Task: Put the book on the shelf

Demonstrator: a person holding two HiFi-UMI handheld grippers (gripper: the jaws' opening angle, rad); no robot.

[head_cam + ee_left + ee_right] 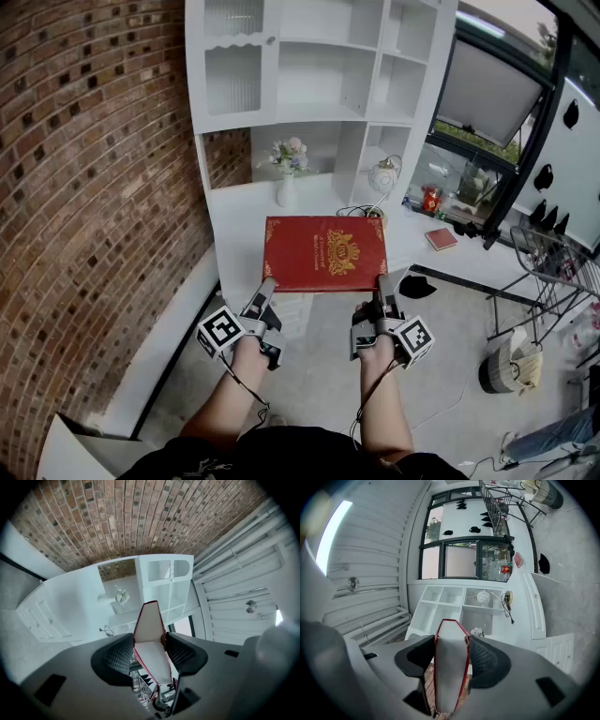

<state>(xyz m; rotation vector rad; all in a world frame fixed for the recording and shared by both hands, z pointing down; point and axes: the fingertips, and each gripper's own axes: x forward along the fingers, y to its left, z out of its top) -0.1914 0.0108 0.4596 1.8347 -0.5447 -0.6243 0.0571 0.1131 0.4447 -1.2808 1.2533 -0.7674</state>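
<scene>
Item: book (324,253) | Grip: I have left claw (267,284) and right claw (382,283), 2 in all, each clamped on its near edge | Place: held level, facing shelf (323,114) | Progress: book in hand; shelving not yet done.

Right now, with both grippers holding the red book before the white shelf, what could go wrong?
The left gripper and right gripper pinch the red book only at its near edge, so it may sag or slip out. The flower vase stands on the white shelf just beyond the book; pushing forward low could knock it over.
</scene>
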